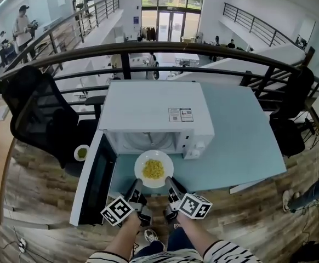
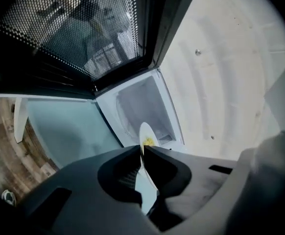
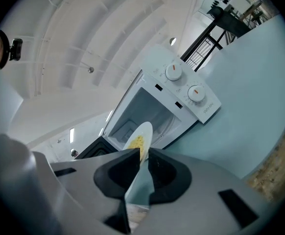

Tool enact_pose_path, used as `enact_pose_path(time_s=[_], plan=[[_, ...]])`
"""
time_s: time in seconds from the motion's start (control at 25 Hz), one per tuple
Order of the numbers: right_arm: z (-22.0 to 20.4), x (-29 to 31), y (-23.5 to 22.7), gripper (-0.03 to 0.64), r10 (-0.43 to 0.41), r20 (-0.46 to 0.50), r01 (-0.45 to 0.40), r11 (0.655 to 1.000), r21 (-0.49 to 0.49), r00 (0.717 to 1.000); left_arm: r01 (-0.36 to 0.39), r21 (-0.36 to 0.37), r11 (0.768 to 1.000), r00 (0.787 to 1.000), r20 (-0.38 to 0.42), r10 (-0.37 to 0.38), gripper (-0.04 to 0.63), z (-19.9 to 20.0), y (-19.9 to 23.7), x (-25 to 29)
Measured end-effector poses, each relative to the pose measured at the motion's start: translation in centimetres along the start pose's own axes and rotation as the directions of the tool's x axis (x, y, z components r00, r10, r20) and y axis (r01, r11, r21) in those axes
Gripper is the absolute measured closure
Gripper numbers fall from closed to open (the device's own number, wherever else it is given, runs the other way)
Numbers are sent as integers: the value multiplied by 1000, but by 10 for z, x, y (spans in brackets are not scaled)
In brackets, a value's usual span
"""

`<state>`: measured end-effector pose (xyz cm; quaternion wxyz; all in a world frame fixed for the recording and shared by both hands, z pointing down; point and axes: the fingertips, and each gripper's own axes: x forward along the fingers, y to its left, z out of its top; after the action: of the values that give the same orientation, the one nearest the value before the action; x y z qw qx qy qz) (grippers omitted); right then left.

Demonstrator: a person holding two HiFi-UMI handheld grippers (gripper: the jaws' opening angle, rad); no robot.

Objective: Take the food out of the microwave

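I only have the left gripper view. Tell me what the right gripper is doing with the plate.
Observer: The right gripper is shut on the plate rim, its fingers pinching the near edge beside the left gripper.
Operator: Report where the plate sits relative to the microwave.
Observer: Head view shows it outside the microwave, just in front of the open cavity, above the table.
Operator: Check the food.
Observer: Yellow food sits heaped mid-plate; the white rim around it is bare.
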<state>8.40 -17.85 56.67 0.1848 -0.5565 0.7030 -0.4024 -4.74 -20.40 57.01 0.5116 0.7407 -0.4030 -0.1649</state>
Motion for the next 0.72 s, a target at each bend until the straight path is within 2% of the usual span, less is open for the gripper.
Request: enact_pose_path(time_s=[0.32, 0.72], plan=[[-4, -49, 19, 554, 27, 13, -27, 1000, 6, 1000, 20, 19, 1000, 999, 28, -21, 557, -22, -28, -42], [-23, -135, 29, 554, 56, -19, -56, 998, -2, 998, 26, 19, 999, 998, 60, -27, 557, -76, -57, -110]])
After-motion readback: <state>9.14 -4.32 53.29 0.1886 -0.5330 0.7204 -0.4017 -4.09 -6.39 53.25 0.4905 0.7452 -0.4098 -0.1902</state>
